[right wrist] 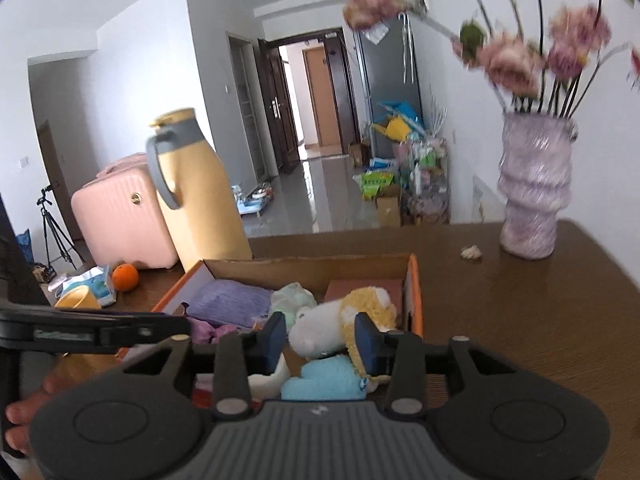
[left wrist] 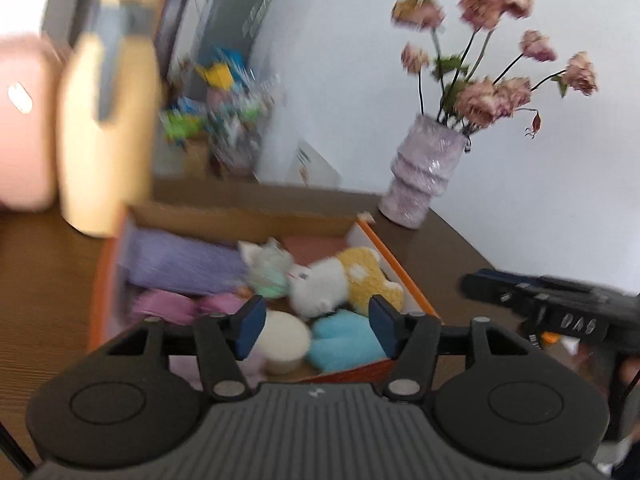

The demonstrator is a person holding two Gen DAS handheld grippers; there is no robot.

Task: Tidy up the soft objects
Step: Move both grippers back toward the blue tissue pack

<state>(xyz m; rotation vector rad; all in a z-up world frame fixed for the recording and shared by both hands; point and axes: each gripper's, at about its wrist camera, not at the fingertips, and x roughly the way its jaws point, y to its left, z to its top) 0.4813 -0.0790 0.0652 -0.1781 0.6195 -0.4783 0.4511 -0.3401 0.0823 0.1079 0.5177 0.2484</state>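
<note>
The letters "DAS" show on the right claw point(left wrist: 472, 286), and both it and the left claw point(left wrist: 316, 326) are spread and empty above the cardboard box point(right wrist: 304, 266) of fluffy pastel soft toys point(left wrist: 344, 280) on the brown surface point(right wrist: 520, 320).

Table point(right wrist: 520, 320) was brown wood-grain, semi-glossy with window glare near its far edge. Box point(right wrist: 312, 266) was raw matt cardboard inside, orange smooth finish outside. In it: white-and-yellow plush point(right wrist: 348, 320) fluffy pile; blue plush point(right wrist: 324, 380) fuzzy; purple cloth point(right wrist: 232, 300) ribbed, matt. Left gripper point(left wrist: 316, 326) and right gripper point(right wrist: 322, 344) looked like matt black plastic, with blue pads point(left wrist: 250, 330) and ribbed grey bodies. Jug point(right wrist: 200, 200) was smooth matt yellow, with a grey plastic-looking handle. Vase point(right wrist: 534, 188) was glossy, ridged, lilac. Suitcase point(right wrist: 120, 220) was a ribbed pink hard shell. Floor point(right wrist: 332, 192) was polished, reflective.
</note>
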